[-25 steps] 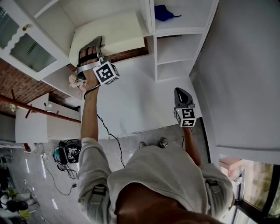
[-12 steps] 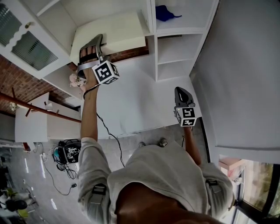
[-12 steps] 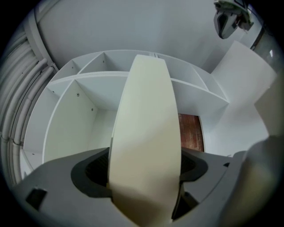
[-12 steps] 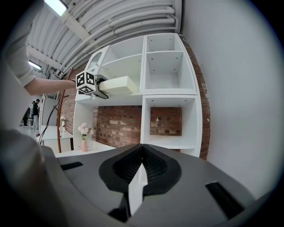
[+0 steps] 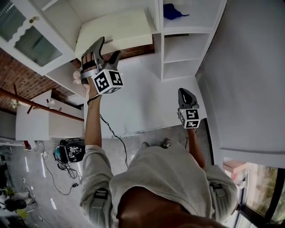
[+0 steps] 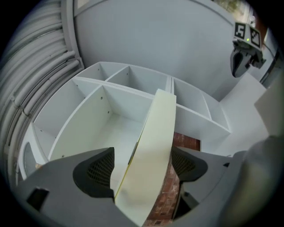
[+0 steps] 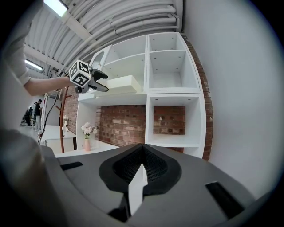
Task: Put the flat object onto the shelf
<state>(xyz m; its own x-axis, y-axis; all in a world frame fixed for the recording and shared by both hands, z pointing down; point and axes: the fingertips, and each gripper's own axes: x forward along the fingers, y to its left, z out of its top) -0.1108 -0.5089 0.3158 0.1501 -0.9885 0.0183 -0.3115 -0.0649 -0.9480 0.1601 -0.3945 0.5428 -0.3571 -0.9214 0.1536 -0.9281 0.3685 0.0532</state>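
Note:
The flat object is a cream slab lying on a shelf of the white shelf unit, with its near end sticking out past the shelf edge. My left gripper points level at that end and its jaws have just been opening. They stand wide on either side of the slab, and neither pad presses on it. The right gripper view shows the slab resting on its own. My right gripper hangs lower right, shut and empty.
A blue object lies in the cubby right of the slab. A small vase of flowers stands on the white counter below the shelves. A glass-door cabinet hangs to the left. Cables and gear lie on the floor.
The left gripper's jaws have spread apart and let go of the slab, and the gripper has rolled and drawn back a little. The slab stays on the shelf. The right gripper has not moved.

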